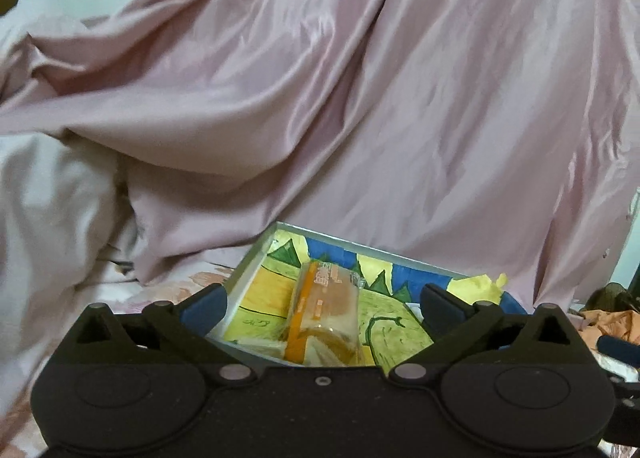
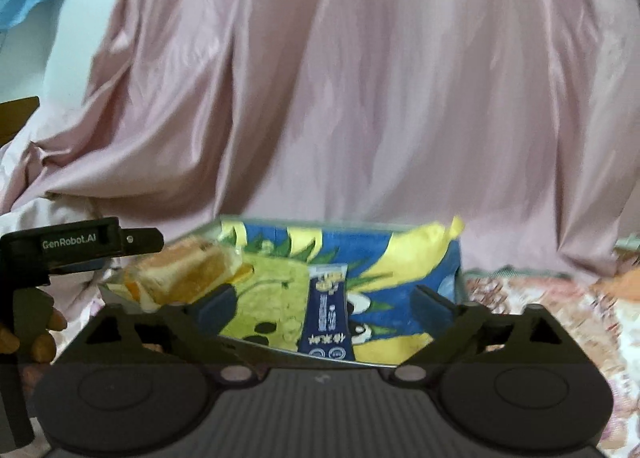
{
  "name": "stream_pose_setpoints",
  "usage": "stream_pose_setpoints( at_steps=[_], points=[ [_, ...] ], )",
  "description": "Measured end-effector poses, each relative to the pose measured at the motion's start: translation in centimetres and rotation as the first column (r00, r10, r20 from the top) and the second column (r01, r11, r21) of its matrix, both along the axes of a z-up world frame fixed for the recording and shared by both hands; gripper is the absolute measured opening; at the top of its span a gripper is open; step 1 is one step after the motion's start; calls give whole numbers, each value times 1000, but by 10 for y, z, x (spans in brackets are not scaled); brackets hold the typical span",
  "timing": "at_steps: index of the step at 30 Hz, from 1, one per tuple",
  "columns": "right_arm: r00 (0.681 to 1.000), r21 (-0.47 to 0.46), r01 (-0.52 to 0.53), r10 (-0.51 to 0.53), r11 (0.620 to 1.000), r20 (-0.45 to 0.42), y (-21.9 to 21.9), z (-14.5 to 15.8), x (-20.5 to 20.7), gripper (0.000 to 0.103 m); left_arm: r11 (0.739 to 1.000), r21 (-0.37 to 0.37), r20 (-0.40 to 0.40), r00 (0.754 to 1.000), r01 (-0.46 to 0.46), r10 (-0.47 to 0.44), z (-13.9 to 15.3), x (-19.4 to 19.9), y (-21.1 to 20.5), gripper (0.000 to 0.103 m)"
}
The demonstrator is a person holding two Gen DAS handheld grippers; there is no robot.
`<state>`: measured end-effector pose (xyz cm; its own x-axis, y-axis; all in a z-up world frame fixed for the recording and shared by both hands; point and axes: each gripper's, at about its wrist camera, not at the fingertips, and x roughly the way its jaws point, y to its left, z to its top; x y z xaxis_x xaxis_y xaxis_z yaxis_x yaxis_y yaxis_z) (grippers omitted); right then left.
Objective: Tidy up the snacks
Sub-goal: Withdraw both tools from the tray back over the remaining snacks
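A shallow box (image 1: 240, 282) with a yellow, green and blue painted bottom lies on the bed. A clear-wrapped bread snack with an orange stripe (image 1: 326, 314) lies in it, between the wide-open fingers of my left gripper (image 1: 322, 308). In the right wrist view the same box (image 2: 458, 270) holds a dark blue snack packet (image 2: 330, 314), which lies between the open fingers of my right gripper (image 2: 322, 306). The bread snack (image 2: 188, 272) shows at the box's left end. The left gripper's body (image 2: 80, 244) is just left of it.
A large pink satin sheet (image 1: 360, 98) hangs behind the box. A pale crumpled quilt (image 1: 52, 218) lies at the left. The bed has a floral cover (image 2: 540, 298). Orange cloth (image 1: 608, 318) lies at the right. A hand (image 2: 36, 334) holds the left gripper.
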<state>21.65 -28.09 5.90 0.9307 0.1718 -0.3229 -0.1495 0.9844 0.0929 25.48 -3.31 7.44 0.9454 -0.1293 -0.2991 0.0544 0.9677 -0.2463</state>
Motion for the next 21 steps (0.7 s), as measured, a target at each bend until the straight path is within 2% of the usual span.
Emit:
stream_pose_setpoints(
  at_steps=[5,10,15,21],
  points=[
    [995,-47,8,-3,999,102,11,10,-41,103,1000,13,26,1000,-15,14,5,-41,11,102],
    [989,-45,31,-24,998,149,16,17,-80,103,999,23,29,999,-30,29,6,-79,24,102],
    [985,-40,80,-73,996,159,15,18,-117,103,998,43,21,999,-38,37,-2,-116,34,102],
    [987,-42,122,-116,992,114,17,3,-154,103,995,95,-4,999,-32,32,-18,-158,38,102]
  ],
)
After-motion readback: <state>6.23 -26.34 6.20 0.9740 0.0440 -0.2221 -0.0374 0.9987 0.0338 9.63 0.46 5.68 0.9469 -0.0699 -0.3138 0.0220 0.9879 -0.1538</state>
